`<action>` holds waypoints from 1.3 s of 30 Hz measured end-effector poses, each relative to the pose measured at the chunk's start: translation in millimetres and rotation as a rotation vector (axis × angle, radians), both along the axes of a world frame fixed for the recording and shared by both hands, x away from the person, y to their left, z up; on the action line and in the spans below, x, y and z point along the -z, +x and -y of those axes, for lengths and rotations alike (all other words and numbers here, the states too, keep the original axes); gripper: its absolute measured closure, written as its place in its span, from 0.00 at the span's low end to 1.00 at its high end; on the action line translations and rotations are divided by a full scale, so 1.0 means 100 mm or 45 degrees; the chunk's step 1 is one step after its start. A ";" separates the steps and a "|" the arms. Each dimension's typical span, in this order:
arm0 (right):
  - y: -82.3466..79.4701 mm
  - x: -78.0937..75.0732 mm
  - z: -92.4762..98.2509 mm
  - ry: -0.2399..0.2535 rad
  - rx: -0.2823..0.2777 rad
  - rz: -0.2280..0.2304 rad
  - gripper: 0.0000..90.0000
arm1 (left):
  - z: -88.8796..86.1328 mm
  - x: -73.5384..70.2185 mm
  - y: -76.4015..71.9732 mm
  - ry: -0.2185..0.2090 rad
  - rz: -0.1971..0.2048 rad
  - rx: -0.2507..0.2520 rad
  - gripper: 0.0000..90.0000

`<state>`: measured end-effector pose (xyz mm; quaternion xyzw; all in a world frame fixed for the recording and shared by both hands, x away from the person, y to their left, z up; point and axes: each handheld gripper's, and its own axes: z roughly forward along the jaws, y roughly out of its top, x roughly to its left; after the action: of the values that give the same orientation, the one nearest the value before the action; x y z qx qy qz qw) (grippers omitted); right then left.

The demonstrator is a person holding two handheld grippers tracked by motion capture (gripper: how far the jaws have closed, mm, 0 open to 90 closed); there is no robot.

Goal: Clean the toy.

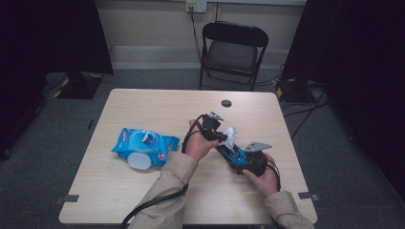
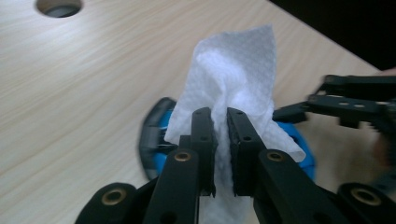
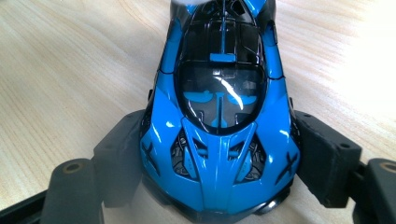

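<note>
A blue and black toy car (image 3: 219, 116) sits gripped by its sides between the jaws of my right gripper (image 3: 219, 158), just above the table; in the high view the toy car (image 1: 235, 155) lies right of centre, with the right gripper (image 1: 239, 160) around it. My left gripper (image 2: 221, 135) is shut on a white wipe (image 2: 233, 70), whose crumpled upper part stands up above the jaws. In the high view the left gripper (image 1: 220, 136) holds the wipe (image 1: 230, 133) at the car's far end. The left gripper view has the blue car (image 2: 161, 135) below the wipe.
A blue pack of wipes (image 1: 143, 145) with a white round lid lies on the left of the wooden table (image 1: 157, 105). A round cable hole (image 1: 226, 103) is near the far edge. A black folding chair (image 1: 231, 52) stands beyond the table.
</note>
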<state>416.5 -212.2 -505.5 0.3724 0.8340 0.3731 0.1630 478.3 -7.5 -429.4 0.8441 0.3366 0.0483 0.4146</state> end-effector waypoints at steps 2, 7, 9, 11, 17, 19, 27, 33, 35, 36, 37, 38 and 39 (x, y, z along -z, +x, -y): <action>0.00 0.00 0.00 0.000 0.001 0.000 0.27 | 0.06 0.00 -0.07 -0.002 -0.007 0.036 0.92; 0.00 0.00 0.00 -0.001 -0.001 0.002 0.27 | 0.26 0.10 -0.21 0.012 -0.035 0.124 0.92; 0.00 0.00 0.00 0.000 -0.001 0.002 0.27 | 0.33 0.14 -0.25 0.012 -0.054 0.159 0.92; 0.00 0.00 0.00 0.000 0.000 0.000 0.27 | 0.42 0.19 -0.28 0.035 -0.076 0.198 0.92; 0.00 0.00 0.00 -0.001 -0.002 0.001 0.27 | 0.60 0.37 -0.30 0.065 -0.102 0.212 0.91; 0.00 0.00 0.00 0.002 -0.002 -0.002 0.27 | 0.62 0.39 -0.29 0.070 -0.103 0.200 0.91; 0.00 0.00 0.00 -0.001 -0.005 0.000 0.27 | 0.53 0.35 -0.16 0.068 -0.057 0.147 0.92; 0.00 0.00 0.00 -0.001 -0.006 0.002 0.27 | 0.46 0.34 -0.04 0.043 -0.049 0.109 0.92; 0.00 0.00 0.00 -0.001 -0.006 0.002 0.27 | 0.45 0.34 -0.02 0.048 -0.033 0.112 0.92; 0.00 0.00 0.00 -0.001 -0.007 0.002 0.27 | 0.46 0.33 -0.01 0.059 -0.029 0.117 0.92; 0.00 0.00 0.00 -0.001 -0.006 0.002 0.27 | 0.47 0.33 -0.01 0.057 -0.022 0.110 0.92; 0.00 0.00 0.00 -0.001 -0.006 0.002 0.27 | 0.47 0.33 -0.01 0.064 -0.017 0.106 0.92; 0.00 0.00 0.00 -0.002 -0.007 0.002 0.27 | 0.48 0.32 0.00 0.078 -0.013 0.108 0.92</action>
<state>417.0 -212.5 -505.5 0.3698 0.8351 0.3732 0.1629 478.7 -55.7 -461.2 0.8702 0.3008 0.0366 0.3886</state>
